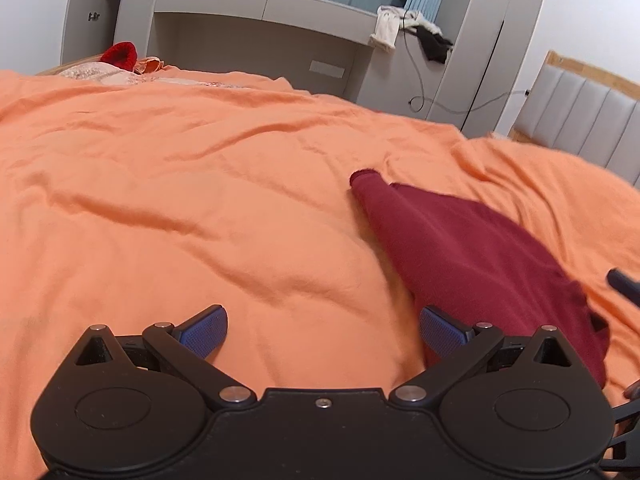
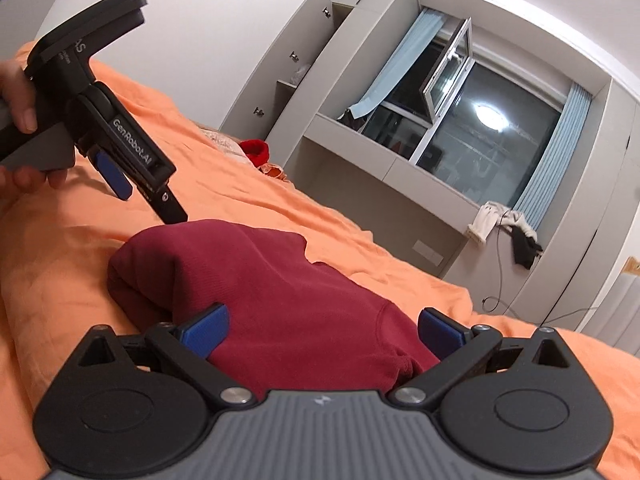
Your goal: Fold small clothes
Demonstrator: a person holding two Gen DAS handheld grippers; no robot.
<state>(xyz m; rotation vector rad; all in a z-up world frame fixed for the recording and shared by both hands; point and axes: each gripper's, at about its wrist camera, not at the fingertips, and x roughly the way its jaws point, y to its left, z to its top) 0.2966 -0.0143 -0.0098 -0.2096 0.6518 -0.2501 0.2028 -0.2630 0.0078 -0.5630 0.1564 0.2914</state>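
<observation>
Garment (image 2: 288, 300) is showing solid dark red with a fine ribbed texture, no print. Bedsheet (image 1: 200, 200) is showing plain orange. Left gripper (image 1: 323, 334) is showing a black body with blue textured pads (image 1: 204, 334); right gripper (image 2: 323, 334) is showing black links, blue pads, and a grey ridged centre. Curtains (image 2: 548, 160) are reading pale blue with vertical pleats. Cabinet (image 1: 260, 32) is reading grey.

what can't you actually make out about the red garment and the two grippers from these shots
- Maroon garment: in the left wrist view its near end is hidden behind the left gripper.
- In the right wrist view the right gripper body covers the garment's near hem.
- What kind of garment it is: cannot tell, it is bunched up.
- Right gripper in the left view: cut off by the right edge.
</observation>
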